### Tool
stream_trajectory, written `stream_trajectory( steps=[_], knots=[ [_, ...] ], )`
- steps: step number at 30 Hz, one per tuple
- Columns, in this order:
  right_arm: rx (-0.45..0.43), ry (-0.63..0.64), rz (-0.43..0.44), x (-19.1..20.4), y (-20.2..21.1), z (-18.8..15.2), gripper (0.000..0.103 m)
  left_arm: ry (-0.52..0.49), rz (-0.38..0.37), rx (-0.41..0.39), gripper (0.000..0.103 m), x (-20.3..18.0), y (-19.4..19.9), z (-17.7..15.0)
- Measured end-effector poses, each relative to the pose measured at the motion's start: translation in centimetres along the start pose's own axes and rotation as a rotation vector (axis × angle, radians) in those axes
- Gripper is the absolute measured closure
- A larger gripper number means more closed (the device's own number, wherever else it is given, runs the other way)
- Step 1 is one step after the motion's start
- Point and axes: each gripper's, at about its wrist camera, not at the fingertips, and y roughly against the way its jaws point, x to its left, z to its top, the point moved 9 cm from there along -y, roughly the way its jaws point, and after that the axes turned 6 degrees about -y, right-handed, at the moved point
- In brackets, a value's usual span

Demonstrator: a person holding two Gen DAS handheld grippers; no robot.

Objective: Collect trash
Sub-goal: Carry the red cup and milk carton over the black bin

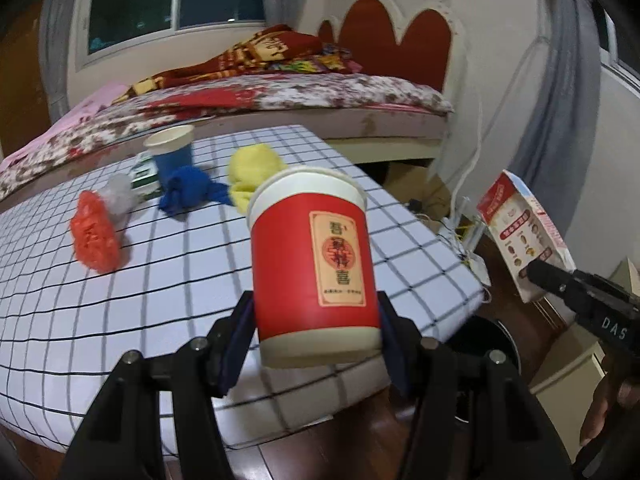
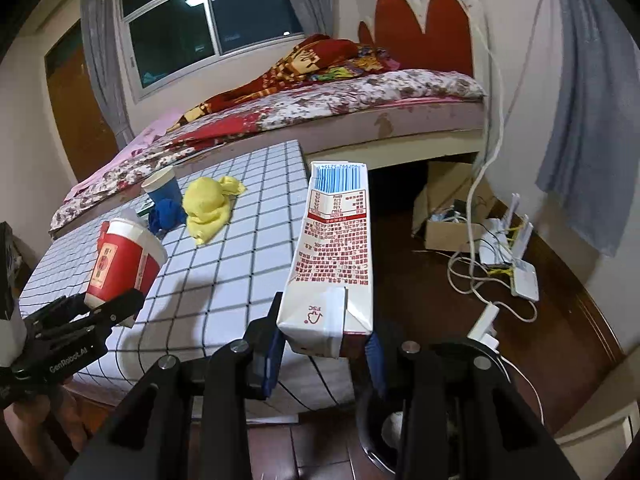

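Now we hold a red paper cup [image 1: 314, 276] in the left gripper [image 1: 316, 344] and a milk carton [image 2: 334, 264], long axis upright, in the right gripper [image 2: 326, 354]. Both hang past the checked table's [image 2: 240, 264] edge, and the dark bin rim [image 2: 370, 436] lies directly below the carton, so the right hand is nearer.

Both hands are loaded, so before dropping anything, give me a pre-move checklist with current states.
1. Left hand-held gripper clamped on red cup: ok.
2. Right hand-held gripper clamped on carton: ok.
3. Cup upright: not ok, tilted.
4. Bin under carton: cannot tell, only a dark rim shows.
5. Table trash gone: not ok; blue cup, orange bag remain.
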Motion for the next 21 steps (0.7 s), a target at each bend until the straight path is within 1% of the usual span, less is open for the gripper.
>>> stream_trajectory(
  steps=[5, 10, 14, 17, 21],
  knots=[
    [-0.002, -0.012, -0.040, -2.6, 1.6, -1.3, 0.065, -0.057, -0.048, -0.001, 0.044, -3.7, -0.1, 0.0],
    [0.006, -0.041, -0.081, -5.9, 2.9, -2.5, 0.065, -0.113, -0.116, 0.017, 0.044, -8.0, -0.7, -1.0],
    [0.036, -0.055, -0.109, -7.9, 3.3, -3.7, 0.065, -0.154, -0.161, 0.032, 0.045, -10.8, -1.1, -1.7],
    [0.067, -0.054, -0.122, -9.1, 3.2, -4.8, 0.065, -0.174, -0.198, 0.037, 0.045, -12.4, -1.4, -2.1],
    [0.085, -0.053, -0.129, -10.3, 3.2, -5.9, 0.065, -0.196, -0.235, 0.049, 0.045, -14.1, -1.8, -2.9]
  ],
)
